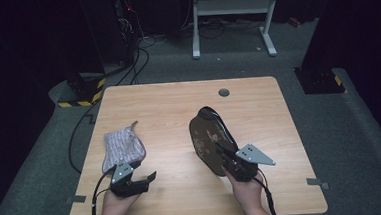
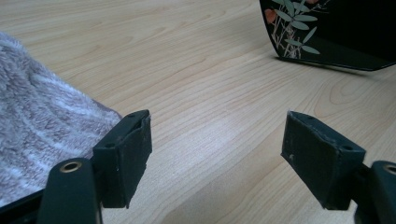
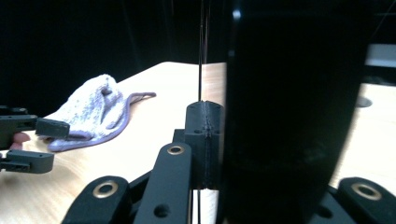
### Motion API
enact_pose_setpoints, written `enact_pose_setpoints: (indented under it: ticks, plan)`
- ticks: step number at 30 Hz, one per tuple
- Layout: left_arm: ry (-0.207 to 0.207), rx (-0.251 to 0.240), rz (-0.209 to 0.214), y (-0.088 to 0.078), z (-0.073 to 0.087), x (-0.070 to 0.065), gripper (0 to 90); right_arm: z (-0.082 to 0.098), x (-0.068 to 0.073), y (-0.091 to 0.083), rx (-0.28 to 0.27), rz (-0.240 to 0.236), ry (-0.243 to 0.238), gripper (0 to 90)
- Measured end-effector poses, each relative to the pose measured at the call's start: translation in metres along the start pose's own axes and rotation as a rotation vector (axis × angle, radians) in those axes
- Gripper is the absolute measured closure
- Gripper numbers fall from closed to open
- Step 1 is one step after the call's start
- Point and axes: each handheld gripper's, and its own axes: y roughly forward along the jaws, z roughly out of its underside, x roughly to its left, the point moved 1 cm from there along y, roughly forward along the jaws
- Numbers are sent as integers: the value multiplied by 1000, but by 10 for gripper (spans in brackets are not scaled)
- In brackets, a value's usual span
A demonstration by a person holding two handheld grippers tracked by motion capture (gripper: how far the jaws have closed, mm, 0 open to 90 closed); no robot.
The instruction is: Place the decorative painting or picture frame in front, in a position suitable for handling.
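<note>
The black lacquered tray stands tilted on edge right of the desk's middle, its near edge pinched by the right gripper, whose jaws are pressed onto it. It is glossy black with painted leaves and orange flowers. The left gripper, jaws spread with nothing between them, sits near the desk's front-left corner, just beside a purple-grey fluffy cloth by the left edge. Bare wood lies open along the far edge and between tray and cloth.
</note>
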Motion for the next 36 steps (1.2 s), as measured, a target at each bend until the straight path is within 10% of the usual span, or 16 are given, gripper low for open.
enact_pose_setpoints:
  ticks: [30, 36]
  plan:
    - [14, 4, -3, 5, -3, -1, 246, 10, -3, 4, -33, 58, 84, 798]
    - [28, 4, 5, 8, -5, -2, 252, 13, -5, 4, 4, 36, 63, 665]
